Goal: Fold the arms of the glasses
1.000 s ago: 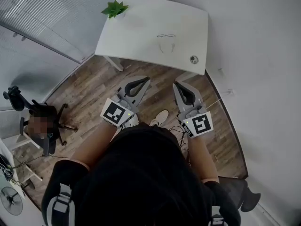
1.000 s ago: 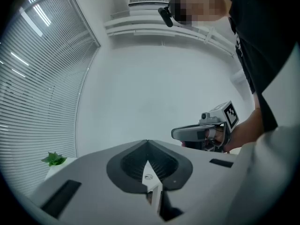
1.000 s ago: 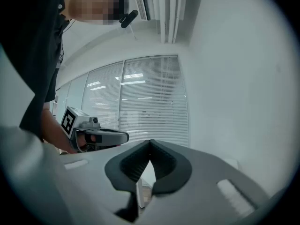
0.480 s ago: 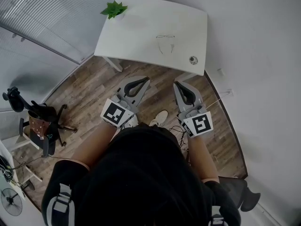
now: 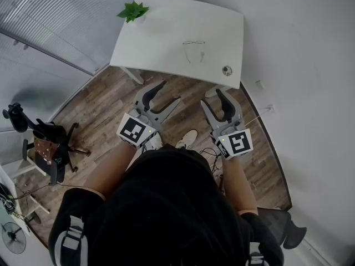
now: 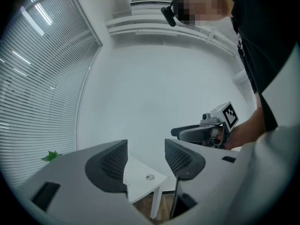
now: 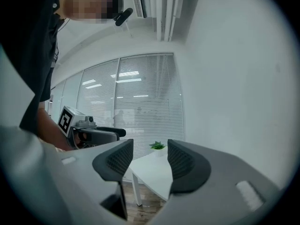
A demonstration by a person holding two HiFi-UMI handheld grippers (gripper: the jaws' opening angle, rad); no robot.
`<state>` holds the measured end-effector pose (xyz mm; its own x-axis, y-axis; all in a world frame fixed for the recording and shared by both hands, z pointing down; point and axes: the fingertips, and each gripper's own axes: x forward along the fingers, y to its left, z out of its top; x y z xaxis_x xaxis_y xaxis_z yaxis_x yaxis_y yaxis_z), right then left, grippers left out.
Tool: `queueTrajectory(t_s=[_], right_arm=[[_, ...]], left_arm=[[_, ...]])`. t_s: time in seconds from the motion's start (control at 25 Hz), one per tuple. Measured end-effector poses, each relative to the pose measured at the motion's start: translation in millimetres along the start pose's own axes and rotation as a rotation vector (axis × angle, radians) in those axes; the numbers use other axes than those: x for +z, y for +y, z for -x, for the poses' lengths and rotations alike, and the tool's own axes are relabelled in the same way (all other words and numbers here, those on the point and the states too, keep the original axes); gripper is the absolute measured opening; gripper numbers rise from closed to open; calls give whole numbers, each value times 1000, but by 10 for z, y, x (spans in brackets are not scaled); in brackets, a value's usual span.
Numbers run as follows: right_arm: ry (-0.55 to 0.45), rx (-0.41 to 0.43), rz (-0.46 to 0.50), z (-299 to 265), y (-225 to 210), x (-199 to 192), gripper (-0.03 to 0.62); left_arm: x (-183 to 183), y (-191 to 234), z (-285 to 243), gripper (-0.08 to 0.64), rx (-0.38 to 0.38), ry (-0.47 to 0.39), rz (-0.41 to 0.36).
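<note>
Two claws, the left claw [image 5: 171, 91] and the right claw [image 5: 212, 96], hang side by side over the wooden floor [image 5: 105, 104], well short of the glasses [image 5: 194, 42]. These lie on the white surface [image 5: 161, 32] ahead, seemingly with both arms swung out toward the person. They sit between a potted plant [image 5: 132, 10] at the far left corner and a small round thing [image 5: 227, 70] by the near right edge. The step in hand looks like the approach. To do it well, bring both claws in low and level from the near side. One should steady the front frame while the other pushes an arm inward at its tip, since thin wire like this will likely skate across a smooth top if nudged alone. Fold one arm fully flat before starting the second, so they do not cross awkwardly. Both claws are opening at this moment. The gripper views show each pair of ribbed pads spread apart, with nothing between them but the distant surface, so neither holds or touches anything.
</note>
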<state>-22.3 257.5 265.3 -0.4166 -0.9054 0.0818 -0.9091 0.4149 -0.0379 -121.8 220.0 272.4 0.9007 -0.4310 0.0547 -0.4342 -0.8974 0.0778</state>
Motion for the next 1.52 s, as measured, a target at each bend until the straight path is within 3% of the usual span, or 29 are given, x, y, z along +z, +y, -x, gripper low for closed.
queueTrajectory(t_s=[0.4, 0.96, 1.28, 1.52], right_arm=[[-1, -10, -5, 118, -349, -38, 275], [55, 80, 14, 140, -992, -334, 276], [113, 107, 12, -172, -1284, -588, 264], [178, 115, 29, -639, -1505, -758, 242]], left_arm=[[-34, -29, -274, 284, 26, 32, -24], [-140, -53, -761, 284, 137, 71, -59], [-437, 185, -1069, 284, 139, 116, -28], [-669, 629, -1353, 284, 135, 142, -3]])
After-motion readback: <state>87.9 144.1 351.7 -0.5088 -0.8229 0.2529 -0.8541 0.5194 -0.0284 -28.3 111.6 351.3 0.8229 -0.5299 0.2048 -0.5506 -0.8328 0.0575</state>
